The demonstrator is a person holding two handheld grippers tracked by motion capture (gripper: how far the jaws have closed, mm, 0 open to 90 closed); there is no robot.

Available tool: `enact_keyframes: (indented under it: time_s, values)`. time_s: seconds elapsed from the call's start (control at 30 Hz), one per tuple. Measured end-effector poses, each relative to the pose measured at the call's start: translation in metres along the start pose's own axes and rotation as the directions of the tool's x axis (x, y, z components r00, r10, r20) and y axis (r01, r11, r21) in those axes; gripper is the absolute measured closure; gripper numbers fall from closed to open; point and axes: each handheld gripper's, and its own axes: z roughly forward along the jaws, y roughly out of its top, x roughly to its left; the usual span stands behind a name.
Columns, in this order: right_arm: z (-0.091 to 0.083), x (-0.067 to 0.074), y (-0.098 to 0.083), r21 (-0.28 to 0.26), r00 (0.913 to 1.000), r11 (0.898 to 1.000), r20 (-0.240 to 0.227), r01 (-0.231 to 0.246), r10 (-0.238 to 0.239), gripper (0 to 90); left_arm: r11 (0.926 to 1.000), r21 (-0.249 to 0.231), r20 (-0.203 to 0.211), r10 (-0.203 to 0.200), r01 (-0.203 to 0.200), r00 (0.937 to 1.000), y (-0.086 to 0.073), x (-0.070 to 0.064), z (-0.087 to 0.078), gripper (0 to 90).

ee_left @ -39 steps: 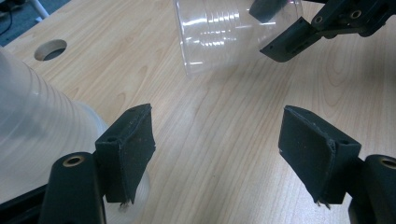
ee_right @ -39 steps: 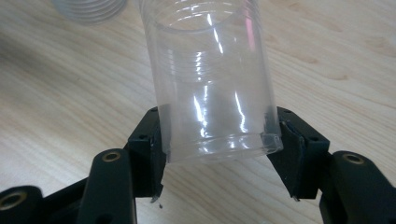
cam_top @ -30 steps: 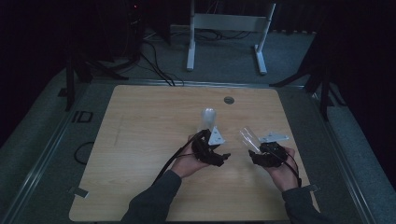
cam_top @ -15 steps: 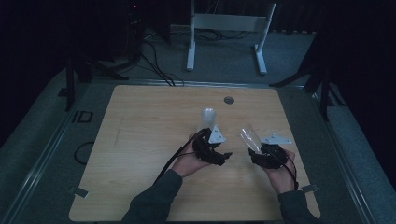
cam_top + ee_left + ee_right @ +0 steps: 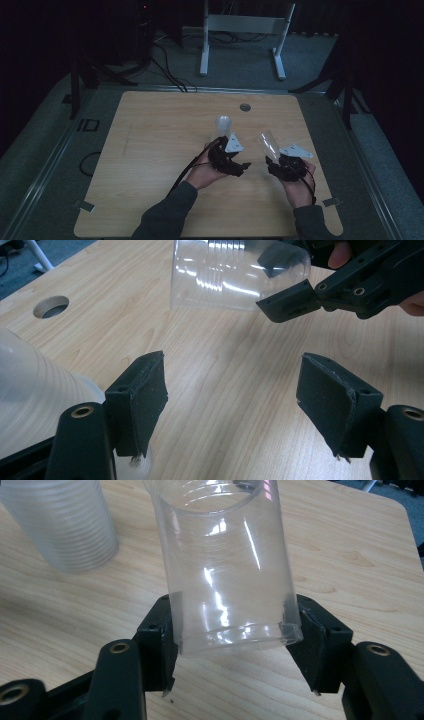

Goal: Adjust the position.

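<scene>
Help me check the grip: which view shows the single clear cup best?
The right gripper view: the clear cup stands close up, its base clamped between the right gripper pads. The left gripper view shows it sideways, partly cropped; the high view shows it small and dim.

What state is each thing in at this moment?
Clear cup: clamped near its base, tilted, off the table.
Cup stack: upright on the table, beside the left tongs.
Right tongs: shut on the clear cup.
Left tongs: open, nothing between the jaws.
</scene>
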Motion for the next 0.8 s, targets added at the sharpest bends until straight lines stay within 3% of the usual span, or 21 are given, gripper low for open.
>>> enact_keyframes:
  time_s: [0.8]
  values:
    - [-0.008, -0.004, 0.001, -0.085, 0.9986, 0.995, 0.015, -0.049, 0.051, 41.8, 0.9994, -0.029, 0.017, -0.021, 0.021, 0.9996, 0.011, -0.004, 0.004, 27.9]
